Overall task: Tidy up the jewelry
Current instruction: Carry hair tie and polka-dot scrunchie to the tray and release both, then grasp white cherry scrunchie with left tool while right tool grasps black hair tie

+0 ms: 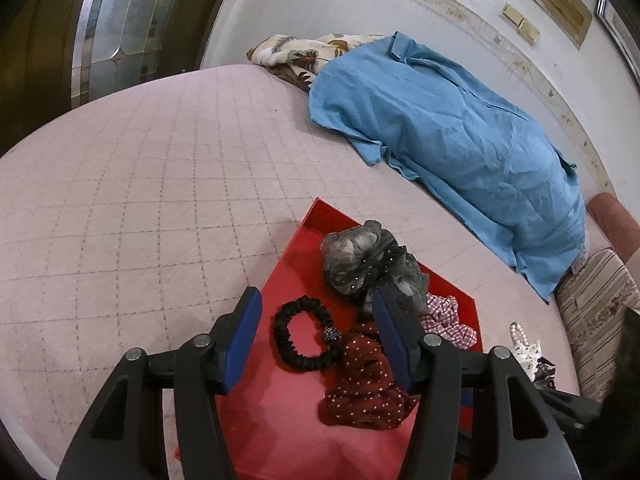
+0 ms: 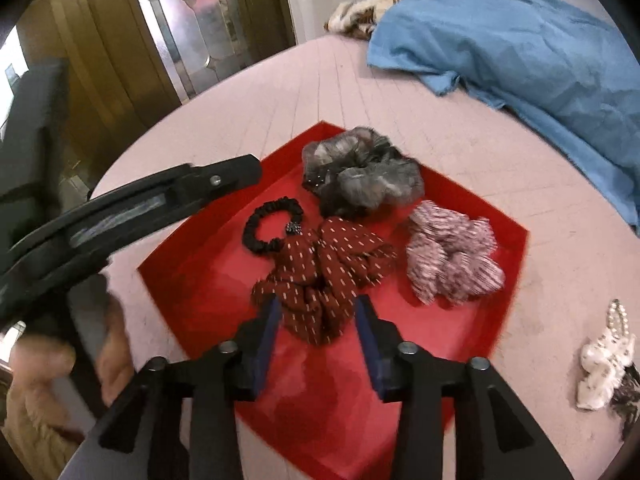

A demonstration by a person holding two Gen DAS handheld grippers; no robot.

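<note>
A red tray point(image 1: 298, 248) point(image 2: 200, 264) lies on the pink quilted bed. In it are a black scrunchie point(image 1: 304, 334) point(image 2: 272, 226), a dark red dotted scrunchie point(image 1: 364, 384) point(image 2: 324, 276), a grey scrunchie point(image 1: 372, 264) point(image 2: 360, 176) and a pink checked scrunchie point(image 1: 448, 320) point(image 2: 452, 256). My left gripper point(image 1: 316, 308) is open above the tray, over the black scrunchie. My right gripper point(image 2: 318, 312) is open, its fingers on either side of the near end of the dark red scrunchie. A white dotted scrunchie point(image 2: 604, 364) point(image 1: 528, 354) with a pearl band lies on the bed right of the tray.
A blue garment point(image 1: 460, 140) point(image 2: 520, 40) and a floral cloth point(image 1: 296, 56) lie at the far side of the bed. A wooden door with glass point(image 2: 180, 32) stands to the left. A striped cushion point(image 1: 600, 312) is at the right edge.
</note>
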